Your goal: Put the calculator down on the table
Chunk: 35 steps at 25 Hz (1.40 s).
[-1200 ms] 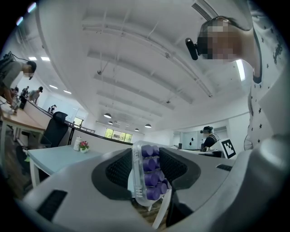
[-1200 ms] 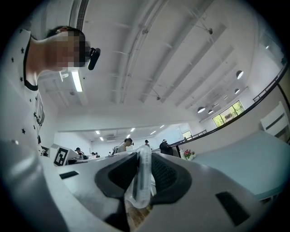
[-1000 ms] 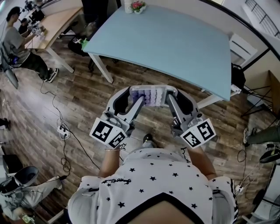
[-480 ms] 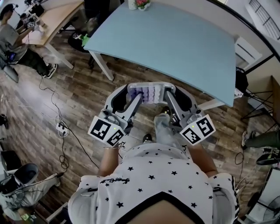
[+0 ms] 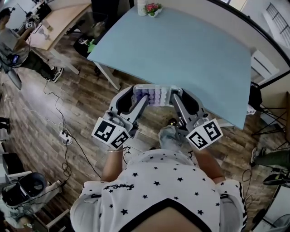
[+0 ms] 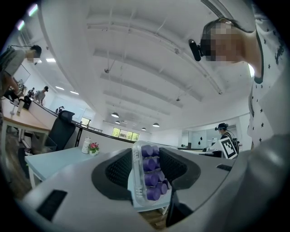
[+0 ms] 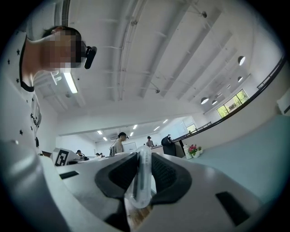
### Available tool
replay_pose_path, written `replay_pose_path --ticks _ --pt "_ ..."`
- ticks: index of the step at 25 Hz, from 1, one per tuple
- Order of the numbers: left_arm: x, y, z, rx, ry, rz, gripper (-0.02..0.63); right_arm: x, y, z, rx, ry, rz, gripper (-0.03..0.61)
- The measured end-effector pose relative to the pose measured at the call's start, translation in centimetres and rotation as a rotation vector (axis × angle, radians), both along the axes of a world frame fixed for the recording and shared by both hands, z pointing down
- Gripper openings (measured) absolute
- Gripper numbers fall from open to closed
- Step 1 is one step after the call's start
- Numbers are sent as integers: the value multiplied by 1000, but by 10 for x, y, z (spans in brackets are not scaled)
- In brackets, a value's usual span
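Observation:
A clear-cased calculator (image 5: pixel 155 96) with purple keys is held level between both grippers, over the wooden floor just short of the light blue table's (image 5: pixel 190 45) near edge. My left gripper (image 5: pixel 138 96) is shut on its left end and my right gripper (image 5: pixel 175 96) on its right end. The left gripper view shows the calculator (image 6: pixel 148 176) flat-on, the keys facing right, with the black pads pressed on both sides. In the right gripper view the calculator (image 7: pixel 143 179) is seen edge-on, pinched between the pads.
A small flower pot (image 5: pixel 153 9) and a white bottle (image 5: pixel 142 6) stand at the table's far corner. A power strip (image 5: pixel 65 136) with cables lies on the floor at left. A person (image 5: pixel 18 43) sits by a wooden desk (image 5: pixel 59 18) far left.
Both grippers with the calculator have moved forward towards the blue table, whose near edge now lies closer to them. The grip looks the same.

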<state>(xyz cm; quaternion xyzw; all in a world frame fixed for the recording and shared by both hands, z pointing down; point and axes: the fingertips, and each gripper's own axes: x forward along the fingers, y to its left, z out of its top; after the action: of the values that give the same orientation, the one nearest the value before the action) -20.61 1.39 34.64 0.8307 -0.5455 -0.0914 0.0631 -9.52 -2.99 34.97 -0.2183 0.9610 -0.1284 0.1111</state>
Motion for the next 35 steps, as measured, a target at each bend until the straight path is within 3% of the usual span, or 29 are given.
replay_pose_path --ticks 18,26,35 --pt "61 -202 18 -63 24 103 196 65 -189 17 -60 35 109 86" --pt "77 -250 25 -76 24 141 198 81 -233 23 -64 41 149 86" --pt "90 -300 32 -122 7 253 198 97 -269 30 -113 37 262 85"
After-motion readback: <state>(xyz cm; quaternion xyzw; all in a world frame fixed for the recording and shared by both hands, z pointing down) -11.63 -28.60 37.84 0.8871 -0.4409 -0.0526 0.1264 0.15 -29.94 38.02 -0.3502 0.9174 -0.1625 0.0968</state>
